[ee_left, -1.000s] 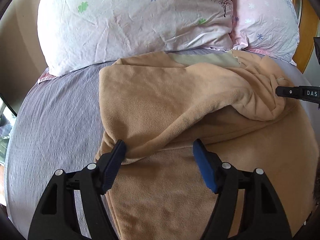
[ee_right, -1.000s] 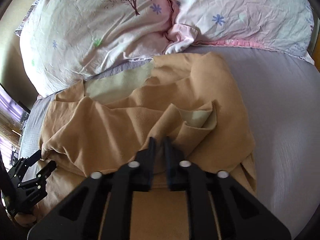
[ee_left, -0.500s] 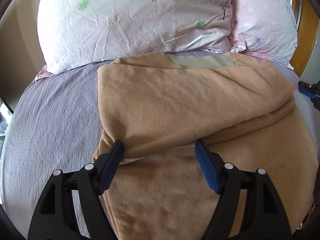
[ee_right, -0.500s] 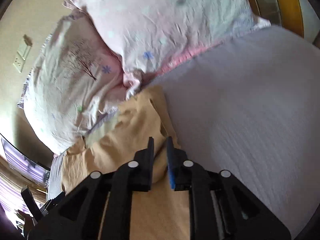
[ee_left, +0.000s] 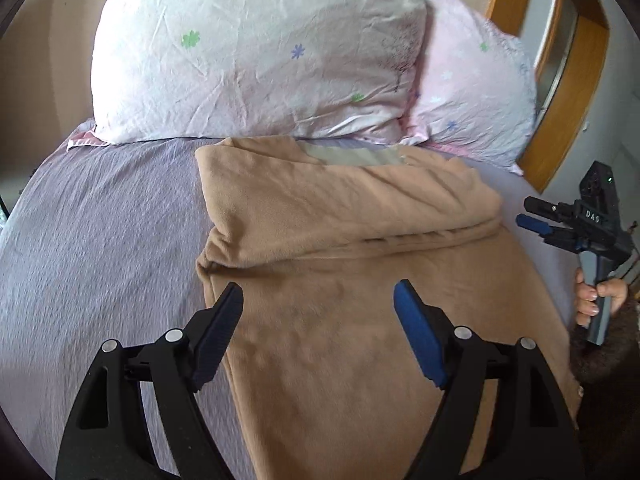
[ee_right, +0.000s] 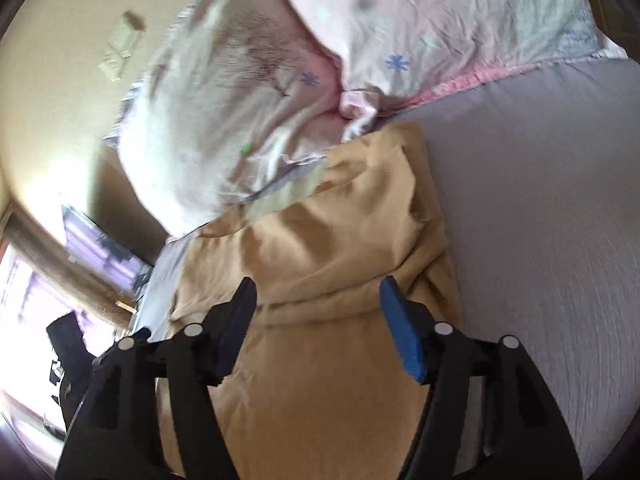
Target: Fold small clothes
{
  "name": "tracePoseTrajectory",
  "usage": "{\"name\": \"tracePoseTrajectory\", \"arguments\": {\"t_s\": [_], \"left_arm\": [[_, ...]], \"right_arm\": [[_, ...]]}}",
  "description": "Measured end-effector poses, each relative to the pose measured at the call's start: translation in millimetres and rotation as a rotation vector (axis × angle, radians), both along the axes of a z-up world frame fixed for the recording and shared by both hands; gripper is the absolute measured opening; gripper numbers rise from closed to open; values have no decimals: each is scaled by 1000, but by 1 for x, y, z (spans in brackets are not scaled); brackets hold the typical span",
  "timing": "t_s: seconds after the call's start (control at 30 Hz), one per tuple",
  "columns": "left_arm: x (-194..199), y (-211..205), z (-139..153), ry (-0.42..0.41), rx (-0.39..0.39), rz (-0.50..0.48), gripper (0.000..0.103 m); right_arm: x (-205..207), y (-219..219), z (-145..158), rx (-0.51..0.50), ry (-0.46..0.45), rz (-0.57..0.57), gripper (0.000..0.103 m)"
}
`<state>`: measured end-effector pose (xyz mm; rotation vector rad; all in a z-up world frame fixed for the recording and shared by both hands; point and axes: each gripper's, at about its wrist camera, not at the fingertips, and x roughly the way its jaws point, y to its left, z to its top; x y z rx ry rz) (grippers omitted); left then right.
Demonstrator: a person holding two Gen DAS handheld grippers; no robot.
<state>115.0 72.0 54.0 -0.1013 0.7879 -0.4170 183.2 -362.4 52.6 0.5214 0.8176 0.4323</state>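
A tan fleece garment (ee_left: 340,272) lies on the lilac bed sheet (ee_left: 100,240), its far part folded over toward me so a doubled edge runs across its middle. It also shows in the right wrist view (ee_right: 340,280). My left gripper (ee_left: 318,312) is open and empty, hovering just short of that folded edge. My right gripper (ee_right: 318,312) is open and empty above the garment's right part; it shows from the side in the left wrist view (ee_left: 540,222), off the garment's right edge, held by a hand.
Two pale floral pillows (ee_left: 256,52) (ee_left: 472,92) lean at the head of the bed, just behind the garment. A wooden frame (ee_left: 560,80) stands at the right. A wall with a socket (ee_right: 120,52) and a bright window (ee_right: 24,300) lie to the left.
My right gripper let go of the folded-over cloth, opened and pulled back to the right. The fold now lies flat. My left gripper backed off slightly from the folded edge.
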Motion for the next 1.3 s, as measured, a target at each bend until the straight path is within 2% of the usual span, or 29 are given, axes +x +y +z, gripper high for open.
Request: {"name": "tracePoseTrajectory", "arguments": {"t_s": [0.1,0.2,0.3,0.4,0.47,0.57,0.73,0.8,0.83,0.87,0.9,0.93,1.0,1.13,1.23,1.3], "left_arm": [[-51,27,8,7,-129,-100,80],[-97,54,-1,43,-252,-172,81],[-136,81,-25,96,-344,-178,81],[-165,99,-54,159,-397,-145,81],[-173,102,-72,203,-404,-127,81],[-166,97,-94,260,-418,-110,81],[-140,72,-109,291,-454,-140,81],[-132,68,-116,310,-479,-135,80],[-129,69,-121,324,-504,-128,75],[-127,70,-126,342,-538,-119,69],[-125,72,-131,366,-582,-112,52],[-126,73,-135,385,-620,-107,28],[-129,77,-135,405,-667,-100,5],[-132,85,-105,344,-735,-113,5],[-118,92,-68,236,-775,-135,5],[-93,96,-42,169,-790,-132,5]], "right_arm": [[-62,-11,10,25,-107,190,88],[-129,-23,2,56,-137,367,94],[-188,-39,-21,65,-71,439,94],[-226,-65,-51,92,42,365,94],[-237,-79,-71,108,96,291,94],[-225,-84,-98,164,143,240,95],[-198,-61,-117,253,139,305,93],[-191,-55,-123,275,141,322,81],[-189,-53,-127,292,142,329,73],[-188,-51,-130,320,143,342,49],[-188,-48,-132,340,142,361,20],[-191,-48,-133,345,138,375,9],[-199,-47,-123,349,103,403,7],[-200,-53,-80,368,-34,417,7],[-180,-58,-33,358,-170,407,7],[-155,-58,-8,350,-237,390,7]]}}
